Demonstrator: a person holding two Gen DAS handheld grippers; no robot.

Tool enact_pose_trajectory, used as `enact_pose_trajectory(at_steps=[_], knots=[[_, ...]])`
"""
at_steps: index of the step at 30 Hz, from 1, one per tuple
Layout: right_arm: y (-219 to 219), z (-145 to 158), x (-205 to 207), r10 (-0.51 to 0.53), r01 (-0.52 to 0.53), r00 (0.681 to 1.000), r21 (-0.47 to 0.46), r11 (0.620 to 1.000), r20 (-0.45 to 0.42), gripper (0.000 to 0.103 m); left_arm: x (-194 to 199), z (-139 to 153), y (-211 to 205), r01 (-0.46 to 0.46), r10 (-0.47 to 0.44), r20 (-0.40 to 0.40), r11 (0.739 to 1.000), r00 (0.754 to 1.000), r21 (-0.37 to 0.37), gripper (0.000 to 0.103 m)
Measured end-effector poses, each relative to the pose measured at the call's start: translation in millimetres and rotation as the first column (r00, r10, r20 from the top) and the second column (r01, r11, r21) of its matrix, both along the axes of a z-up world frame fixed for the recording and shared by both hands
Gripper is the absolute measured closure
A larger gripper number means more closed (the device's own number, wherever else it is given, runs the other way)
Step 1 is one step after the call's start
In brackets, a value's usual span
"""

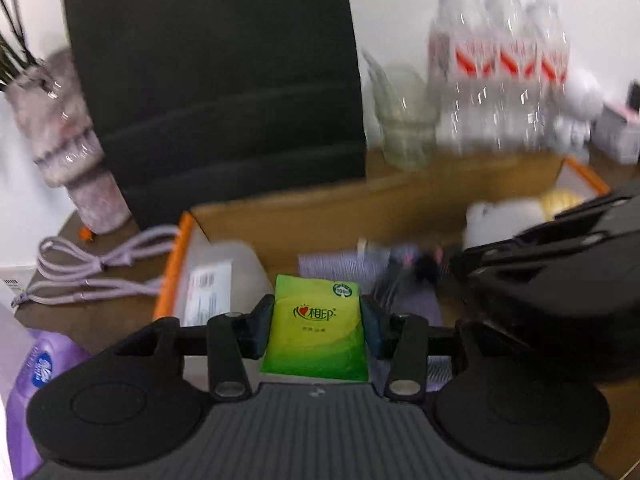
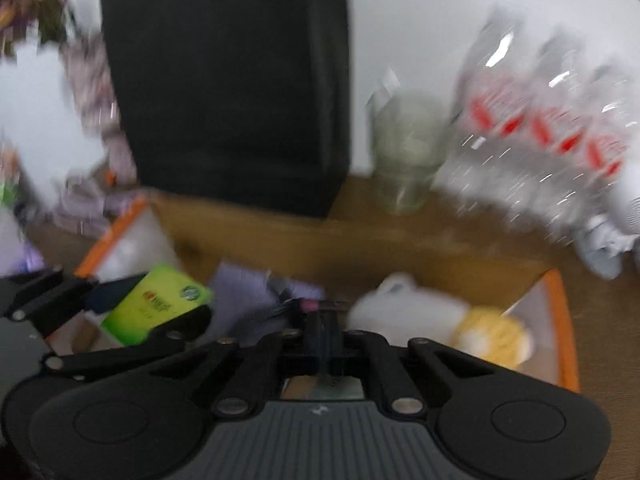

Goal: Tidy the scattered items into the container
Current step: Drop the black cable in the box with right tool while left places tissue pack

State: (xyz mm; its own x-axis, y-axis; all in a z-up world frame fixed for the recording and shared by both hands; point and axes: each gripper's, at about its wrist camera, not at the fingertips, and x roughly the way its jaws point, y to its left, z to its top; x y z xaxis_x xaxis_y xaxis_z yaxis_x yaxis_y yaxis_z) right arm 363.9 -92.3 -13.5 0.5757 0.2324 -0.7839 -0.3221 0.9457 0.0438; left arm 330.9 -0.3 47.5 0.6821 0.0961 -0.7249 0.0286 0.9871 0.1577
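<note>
My left gripper (image 1: 318,320) is shut on a green tissue pack (image 1: 316,336), one blue pad on each side. It hangs over the near left part of the orange-rimmed container (image 1: 176,264). The right wrist view shows the same pack (image 2: 156,308) at the left. My right gripper (image 2: 320,312) is shut above the container's middle. A thin dark item with a pink end (image 2: 310,304) lies at its tips; blur hides whether it is gripped. Inside the container lie a purple cloth (image 1: 344,268), a white item (image 1: 500,216) and a yellow item (image 2: 492,332).
A tall black box (image 1: 216,80) stands right behind the container. A glass jar (image 1: 404,120) and a pack of water bottles (image 1: 500,72) stand at the back right. A lilac cable (image 1: 92,268) and a purple bottle (image 1: 36,368) lie left of the container.
</note>
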Motion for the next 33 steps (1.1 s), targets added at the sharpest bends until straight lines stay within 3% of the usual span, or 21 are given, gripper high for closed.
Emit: enact_pose_trajectory(at_steps=[6, 7, 8, 12, 14, 16, 17, 23, 26, 28, 31, 33], knots=[[-9, -17, 7, -0.040, 0.043, 0.998, 0.047, 0.998, -0.051, 0.100, 1, -2, 3, 0.004, -0.005, -0.030, 1.000, 1.000, -0.020, 0.048], [-13, -15, 6, -0.045, 0.049, 0.997, 0.061, 0.997, -0.057, 0.094, 0, 0, 4, 0.001, -0.001, -0.024, 1.000, 1.000, -0.028, 0.042], [-17, -11, 4, -0.051, 0.055, 0.997, 0.070, 0.996, -0.057, 0.093, -3, 2, 5, -0.001, 0.001, -0.010, 0.999, 1.000, -0.037, 0.033], [-35, 22, -18, -0.077, 0.077, 0.997, 0.092, 0.993, -0.007, 0.089, -22, 18, 0, -0.003, 0.006, 0.030, 0.997, 1.000, -0.071, 0.029], [-44, 40, -30, -0.095, 0.094, 0.995, 0.098, 0.991, 0.005, 0.076, -33, 31, -2, -0.012, 0.015, 0.040, 0.997, 0.999, -0.074, 0.026], [-56, 53, -39, -0.117, 0.117, 0.993, 0.086, 0.989, 0.005, 0.046, -45, 47, -2, -0.032, 0.035, 0.033, 0.997, 0.999, -0.070, 0.018], [-60, 58, -44, -0.122, 0.121, 0.993, 0.071, 0.990, -0.001, 0.044, -51, 54, 0, -0.046, 0.048, 0.032, 0.997, 0.998, -0.067, 0.013], [-80, 76, -91, -0.158, 0.159, 0.987, 0.008, 0.987, -0.039, 0.040, -90, 77, 12, -0.104, 0.100, -0.046, 0.988, 0.994, -0.114, 0.005], [-87, 81, -119, -0.155, 0.155, 0.987, 0.001, 0.988, -0.031, 0.023, -121, 78, 14, -0.097, 0.099, 0.005, 0.984, 0.995, -0.152, 0.000], [-85, 82, -140, -0.131, 0.131, 0.991, -0.014, 0.991, 0.009, 0.018, -139, 76, 11, -0.077, 0.087, 0.063, 0.987, 0.994, -0.143, 0.000], [-75, 77, -164, -0.093, 0.092, 0.990, 0.018, 0.996, 0.105, 0.018, -159, 73, 6, -0.063, 0.080, 0.176, 0.993, 0.981, -0.102, 0.000], [-70, 71, -180, -0.111, 0.101, 0.971, 0.059, 0.993, 0.210, 0.018, -173, 67, 10, -0.046, 0.074, 0.277, 0.993, 0.958, -0.107, 0.000]])
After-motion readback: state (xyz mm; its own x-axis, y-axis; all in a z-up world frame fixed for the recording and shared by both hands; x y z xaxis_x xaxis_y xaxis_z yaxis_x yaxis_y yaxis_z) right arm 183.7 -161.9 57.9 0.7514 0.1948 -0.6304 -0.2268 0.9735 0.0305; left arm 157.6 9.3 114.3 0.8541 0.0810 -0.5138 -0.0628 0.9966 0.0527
